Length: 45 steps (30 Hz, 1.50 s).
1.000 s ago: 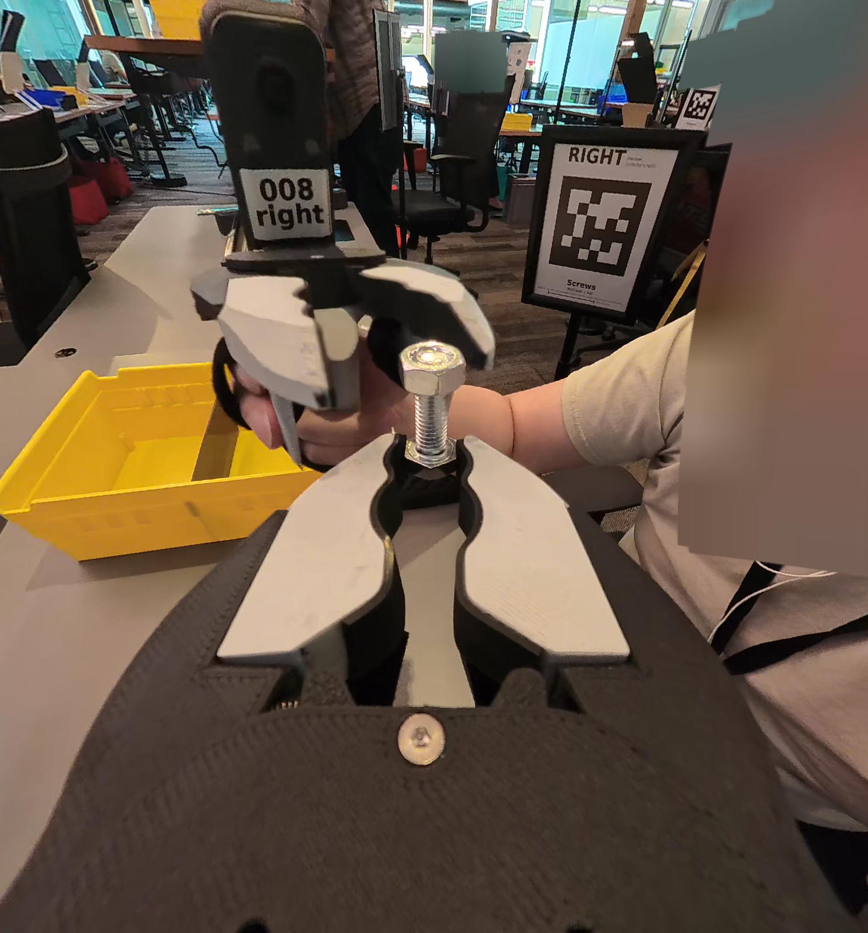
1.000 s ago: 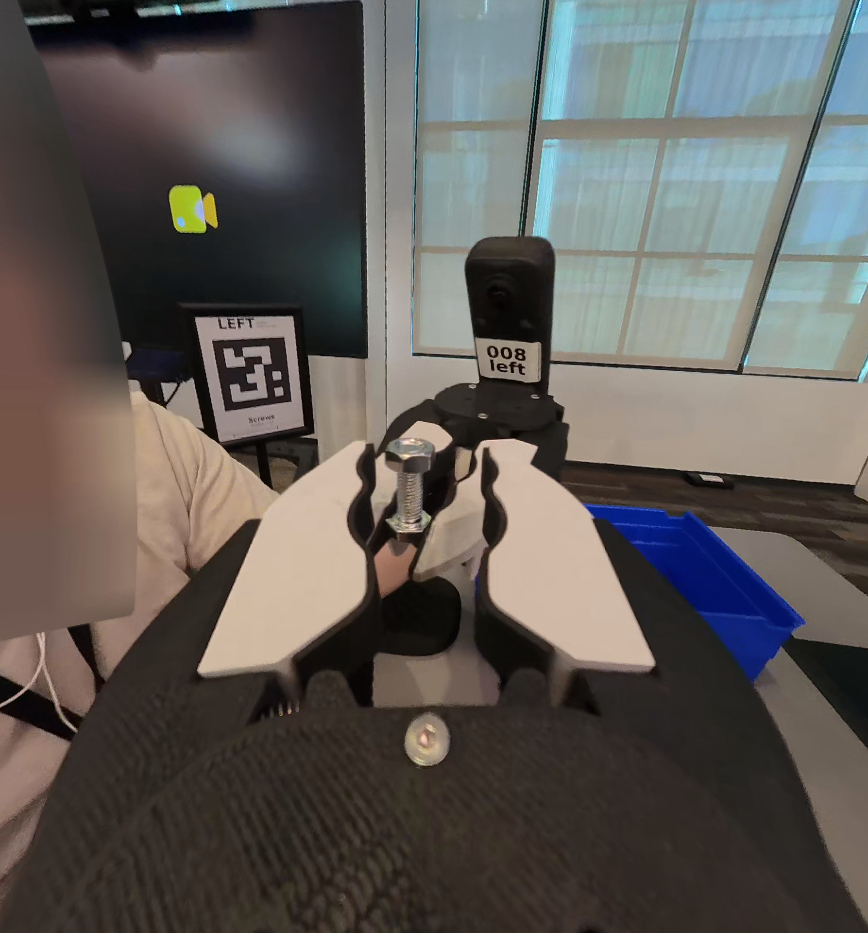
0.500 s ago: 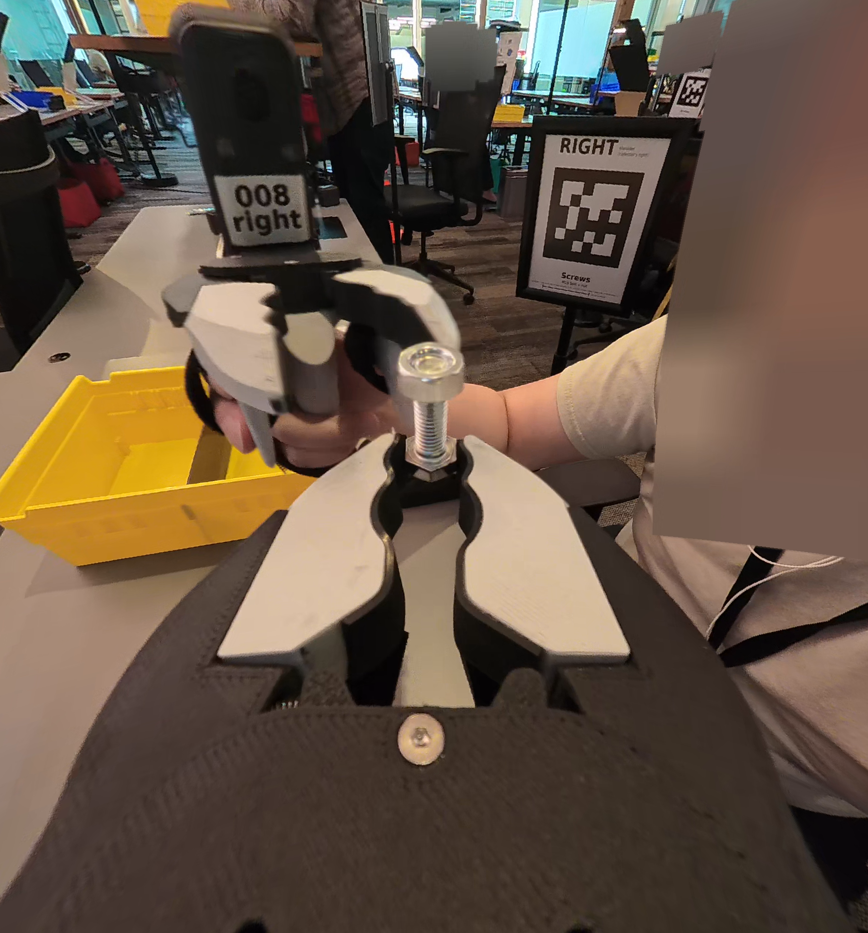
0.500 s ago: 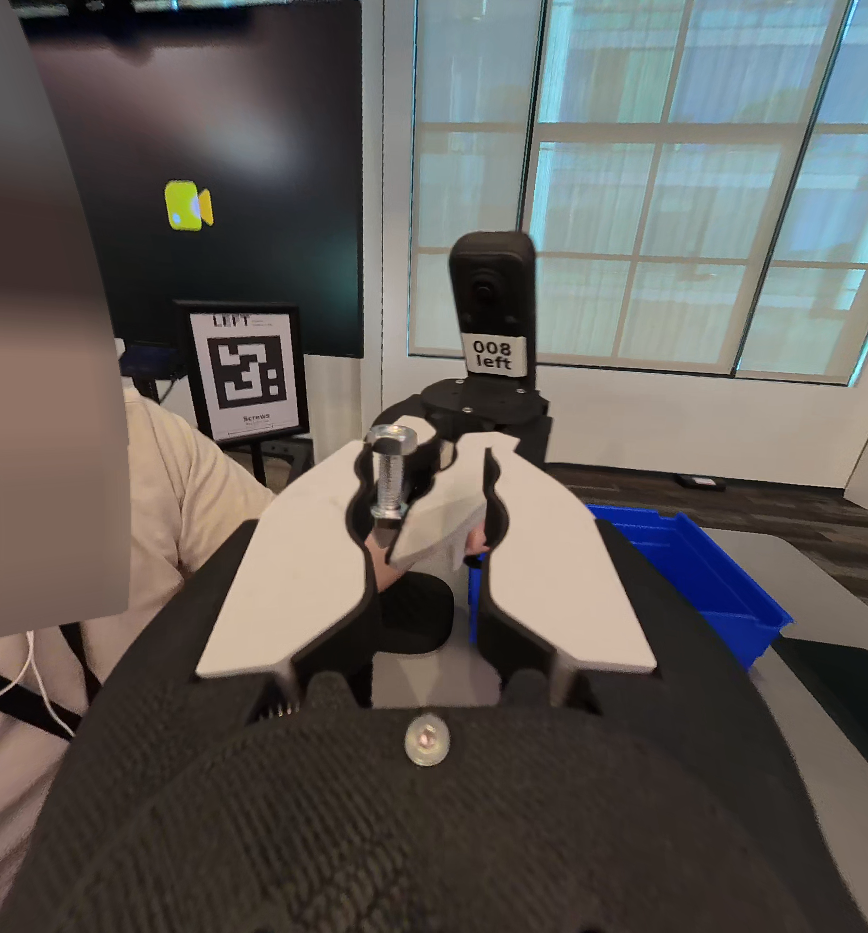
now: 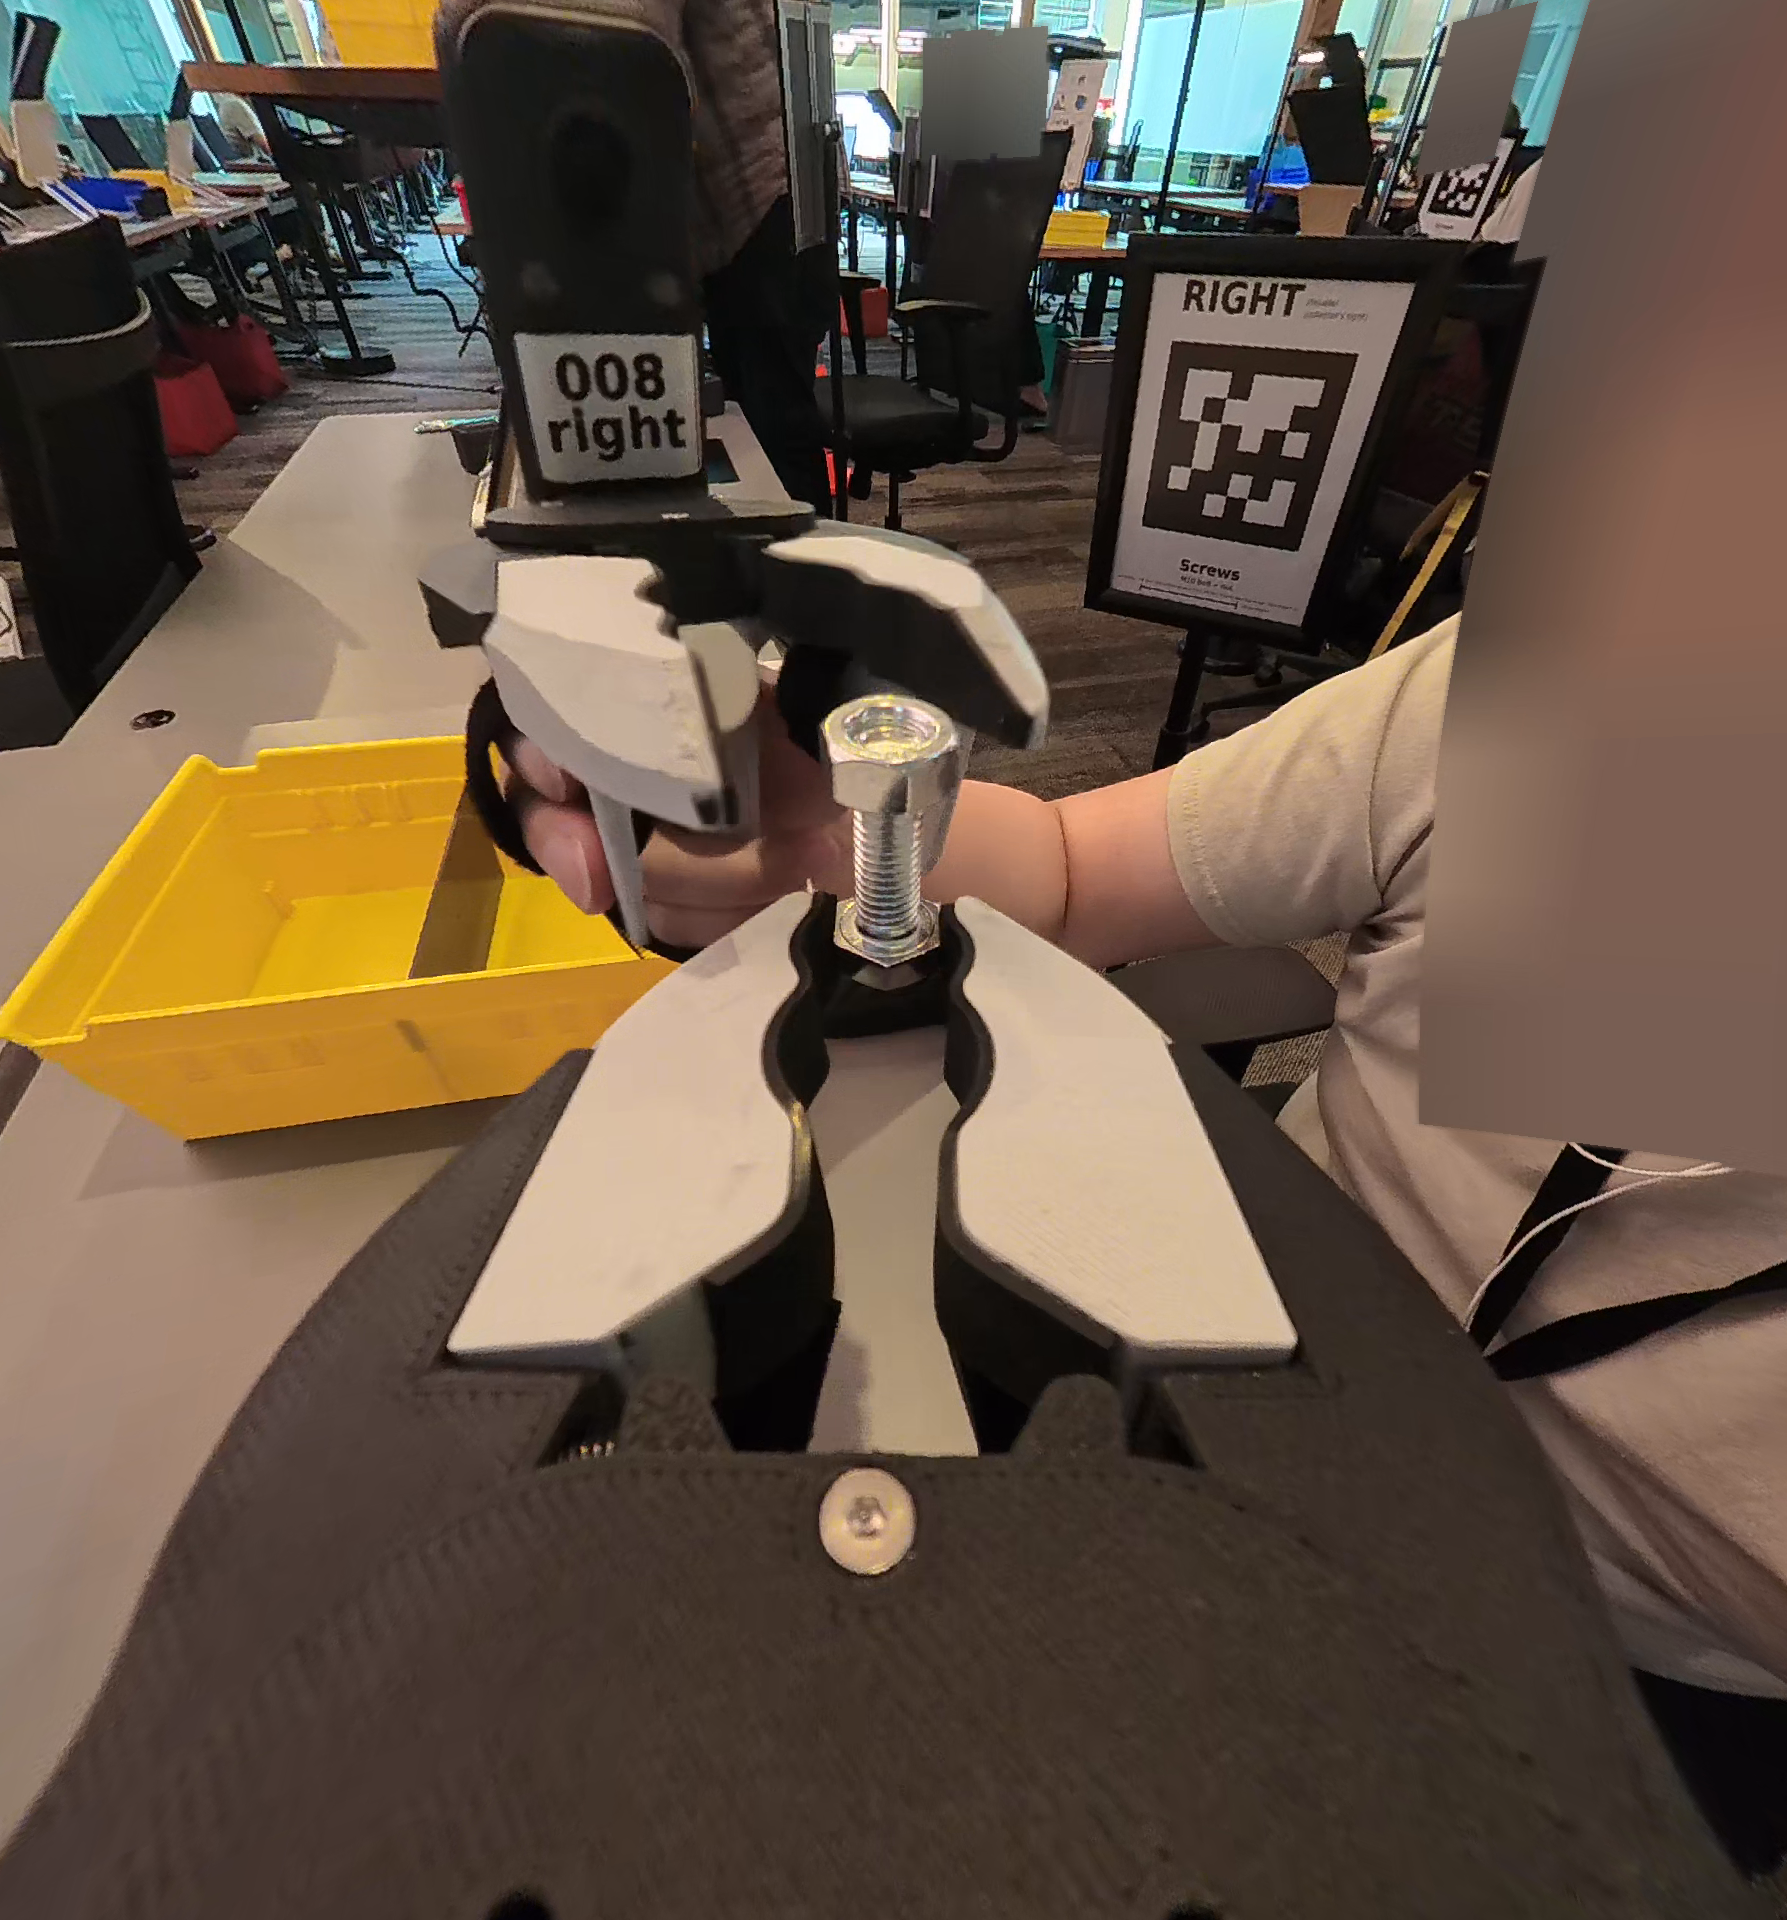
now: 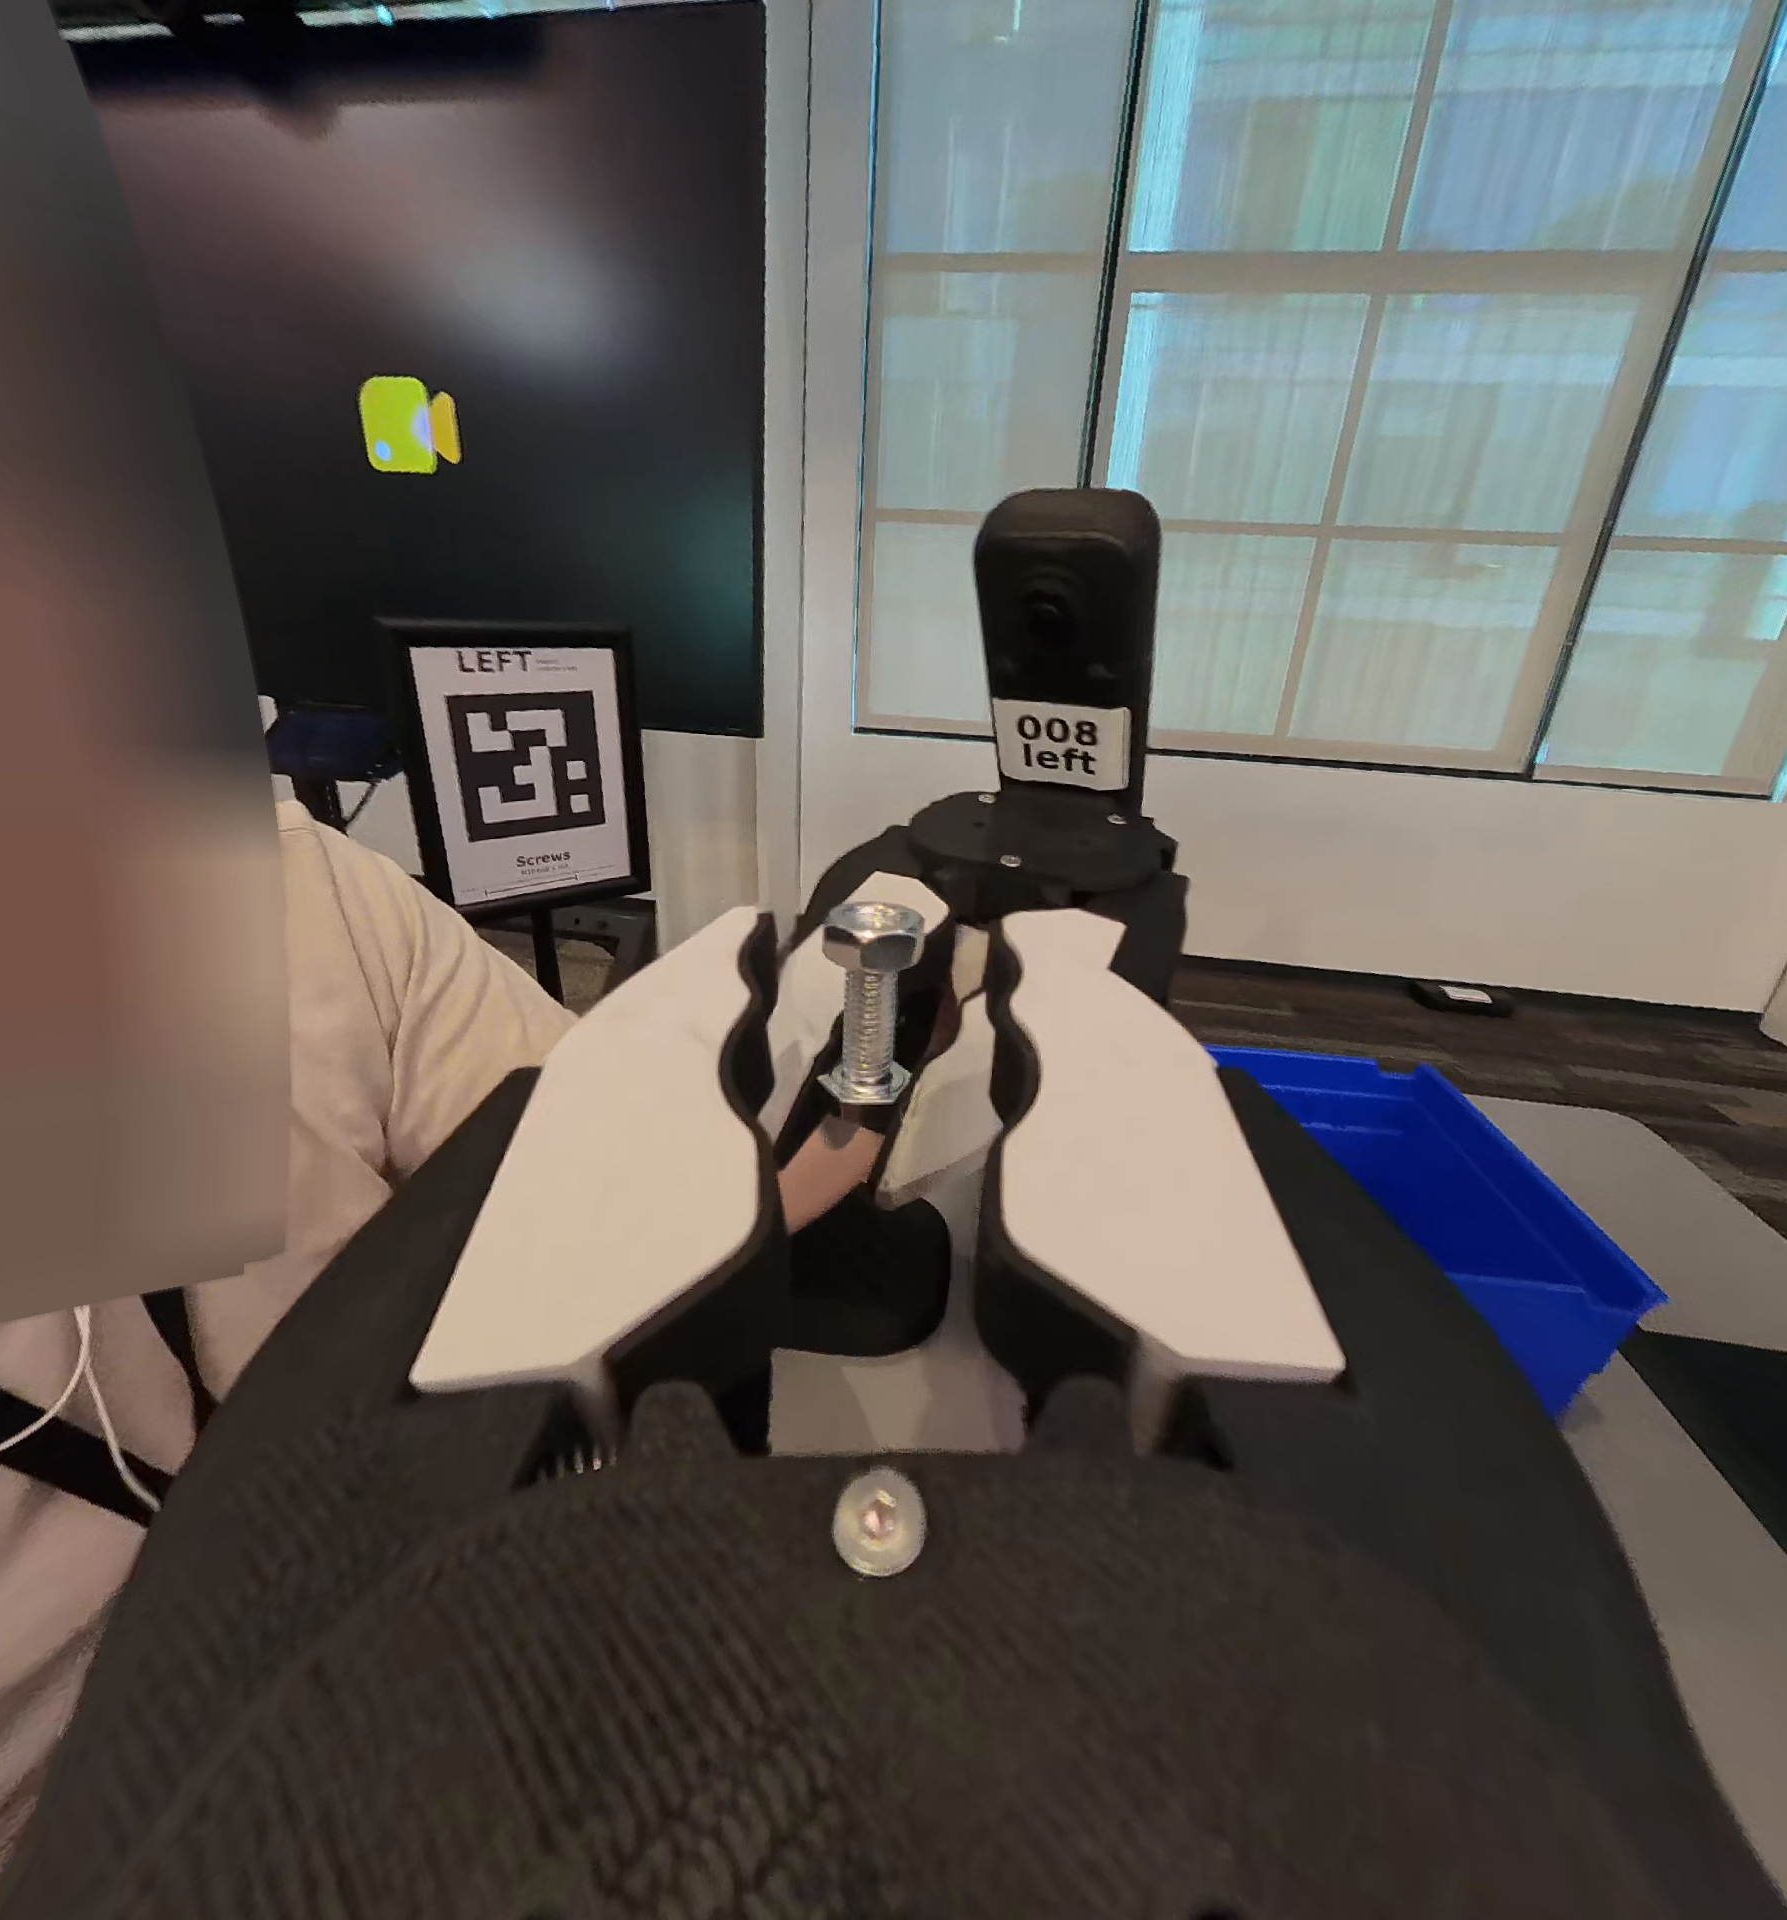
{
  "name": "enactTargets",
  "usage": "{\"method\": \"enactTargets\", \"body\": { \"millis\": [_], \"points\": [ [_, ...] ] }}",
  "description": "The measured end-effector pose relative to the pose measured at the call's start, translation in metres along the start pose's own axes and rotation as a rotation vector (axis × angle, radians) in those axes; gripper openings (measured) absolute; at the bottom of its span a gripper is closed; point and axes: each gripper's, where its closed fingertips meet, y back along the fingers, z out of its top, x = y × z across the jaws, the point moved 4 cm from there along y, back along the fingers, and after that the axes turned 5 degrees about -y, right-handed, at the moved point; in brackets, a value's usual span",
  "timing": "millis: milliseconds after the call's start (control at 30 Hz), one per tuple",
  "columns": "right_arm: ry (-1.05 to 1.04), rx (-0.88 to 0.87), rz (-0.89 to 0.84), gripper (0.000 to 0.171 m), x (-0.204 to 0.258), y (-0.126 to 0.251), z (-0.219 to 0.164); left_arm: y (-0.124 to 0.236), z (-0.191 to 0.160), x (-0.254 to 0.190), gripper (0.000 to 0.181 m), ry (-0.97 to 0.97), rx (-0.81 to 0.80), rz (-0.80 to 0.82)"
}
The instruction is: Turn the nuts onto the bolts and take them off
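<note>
The left gripper (image 5: 884, 961) is closed on the nut (image 5: 885, 932) at its tips; the bolt (image 5: 891, 805) stands upright from the nut, head on top; the right gripper (image 6: 873, 971) has its jaws open around the bolt, not touching it; a yellow bin (image 5: 276, 935) sits on the table (image 5: 89, 1299).

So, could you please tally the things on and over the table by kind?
Bolt: 1
Nut: 1
Bins: 2 (yellow bin, blue bin)
Hand-held grippers: 2 (left hand-held gripper, right hand-held gripper)
Total: 6
</note>
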Motion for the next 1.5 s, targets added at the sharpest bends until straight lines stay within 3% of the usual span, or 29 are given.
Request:
{"method": "enactTargets", "body": {
  "millis": [367,933,1200,1500],
  "points": [
    [-0.033,-0.040,-0.071,0.038,-0.018,0.017,0.005,0.001,0.000,0.000,0.018,-0.001,0.004,0.004],
    [-0.031,-0.031,0.006,0.038,-0.002,0.007,0.006,0.002,0.001,-0.002,0.018,-0.005,0.006,0.004],
    [-0.022,-0.014,-0.076,0.037,-0.014,0.013,0.005,0.001,0.001,-0.003,0.018,-0.005,0.006,-0.007],
    [-0.008,0.014,-0.041,0.037,-0.003,0.003,0.002,-0.001,-0.001,-0.002,0.018,-0.002,0.017,-0.001]
  ]
}}
